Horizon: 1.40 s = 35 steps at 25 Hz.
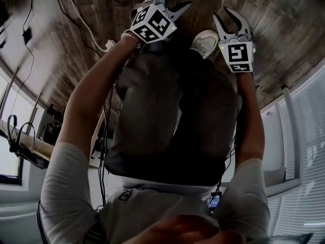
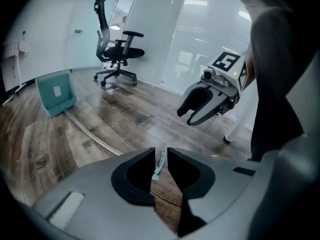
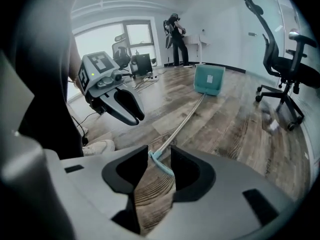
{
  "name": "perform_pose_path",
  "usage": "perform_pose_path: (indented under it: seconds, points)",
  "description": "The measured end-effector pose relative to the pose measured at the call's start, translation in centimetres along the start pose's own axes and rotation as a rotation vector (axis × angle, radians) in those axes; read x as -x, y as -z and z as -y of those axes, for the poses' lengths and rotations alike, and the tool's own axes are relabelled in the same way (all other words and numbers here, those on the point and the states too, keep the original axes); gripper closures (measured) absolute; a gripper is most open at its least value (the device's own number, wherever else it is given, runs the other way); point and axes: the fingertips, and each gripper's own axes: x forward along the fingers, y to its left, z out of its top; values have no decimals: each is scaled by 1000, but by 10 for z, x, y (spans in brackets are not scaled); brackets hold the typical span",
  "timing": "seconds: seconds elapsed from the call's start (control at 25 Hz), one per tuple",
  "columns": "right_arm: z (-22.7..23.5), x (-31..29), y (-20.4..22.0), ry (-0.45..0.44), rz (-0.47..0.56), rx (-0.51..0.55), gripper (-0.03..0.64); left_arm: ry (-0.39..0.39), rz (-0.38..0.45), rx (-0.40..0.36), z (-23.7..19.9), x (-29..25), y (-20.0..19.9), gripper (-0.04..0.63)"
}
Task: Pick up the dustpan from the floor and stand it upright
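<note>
**While left gripper (image 1: 176,6) and right gripper (image 1: 227,19) hang over wood floor (image 3: 235,129), teal dustpan (image 3: 209,80) lies there**

Open boards reach an office chair (image 3: 280,69) and blinds (image 2: 210,39). Dustpan's long handle (image 3: 185,119) ends between both pairs of fingers (image 3: 125,176), parted, gripping nothing.

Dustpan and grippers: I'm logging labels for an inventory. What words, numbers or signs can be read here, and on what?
No readable text in any view.
dustpan: a pale sticker on it, too small to read.
left gripper and right gripper: square black-and-white markers on their cubes, patterns only, no letters.
person's clothing: small pale print at the waist, too blurred to read.
</note>
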Motion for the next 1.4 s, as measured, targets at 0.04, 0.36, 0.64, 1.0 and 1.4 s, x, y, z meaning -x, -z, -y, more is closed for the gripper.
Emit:
perform_pose_path:
  seconds: [0.04, 0.36, 0.64, 1.0, 1.4]
  points:
    - [2, -10, 8, -9, -4, 7, 503, 6, -6, -5, -3, -11, 8, 537]
    - [25, -79, 68, -29, -51, 35, 479, 47, -38, -13, -15, -88, 66, 498]
    - [33, -116, 107, -36, -114, 51, 453, 21, -134, -49, -25, -118, 114, 480]
    - [36, -130, 111, -46, -123, -3, 457, 39, -163, -50, -23, -125, 119, 520]
    - [36, -75, 55, -26, -57, -45, 456, 21, -124, -41, -15, -73, 60, 519]
